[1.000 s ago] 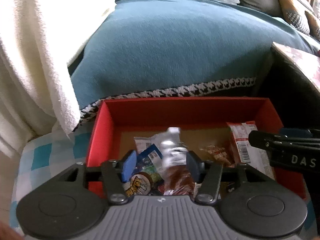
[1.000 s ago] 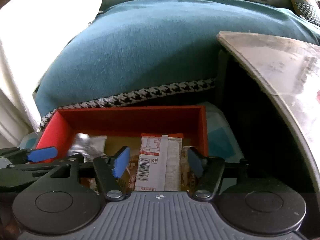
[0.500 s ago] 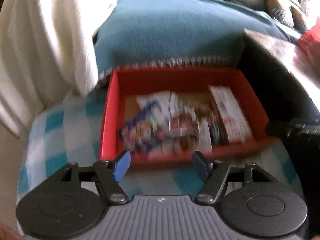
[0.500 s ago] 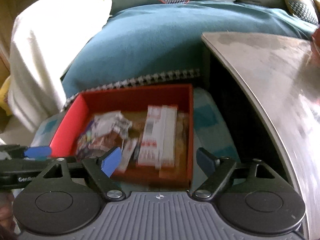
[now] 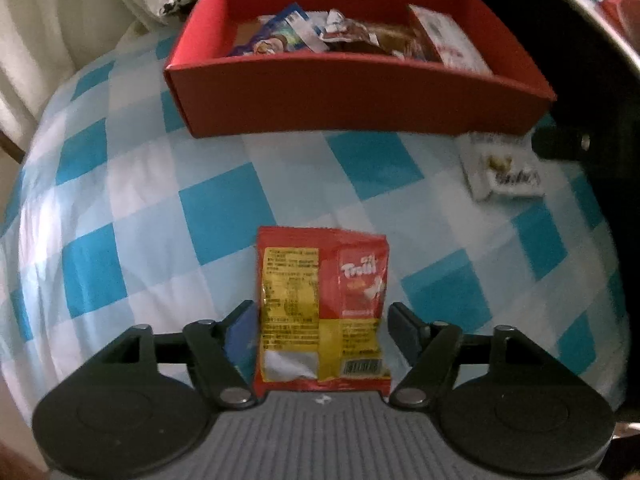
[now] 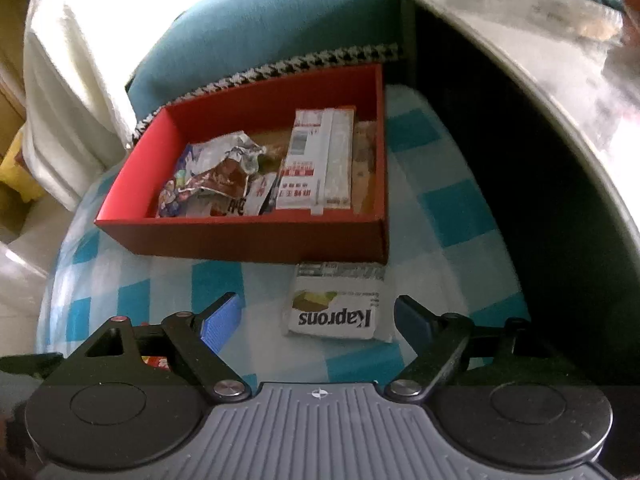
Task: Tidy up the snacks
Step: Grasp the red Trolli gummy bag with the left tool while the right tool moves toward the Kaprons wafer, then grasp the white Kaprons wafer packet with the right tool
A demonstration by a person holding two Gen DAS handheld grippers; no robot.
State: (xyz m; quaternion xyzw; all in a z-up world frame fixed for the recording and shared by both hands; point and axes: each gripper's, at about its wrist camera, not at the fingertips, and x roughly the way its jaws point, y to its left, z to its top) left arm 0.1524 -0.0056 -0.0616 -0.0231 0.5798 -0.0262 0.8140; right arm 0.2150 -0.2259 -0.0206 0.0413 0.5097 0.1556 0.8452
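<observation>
The left gripper (image 5: 322, 326) hangs over a red-and-yellow foil gummy packet (image 5: 323, 308) lying flat on the blue-and-white checked cloth (image 5: 224, 208). Its jaws have just been opening and now stand about as wide as the packet, one on each long edge, with no sign that they press on it. The right gripper (image 6: 318, 314) hovers over a white paper-wrapped snack pack printed with dark lettering (image 6: 334, 304), which lies on the cloth just in front of the red cardboard box (image 6: 248, 236). Its jaws are spread wider than that pack, with nothing between the pads; they too have been opening.

The box already holds several wrappers, so these two packets look like the next to go in. For a clean pick, each gripper should probably sink until its pads flank the packet's edges, then close gently, since foil and paper buckle and can slip out sideways. The white pack sits close to the box wall, so the far finger needs room there. Lifting clear of the front wall before moving over the box should avoid snagging it.
</observation>
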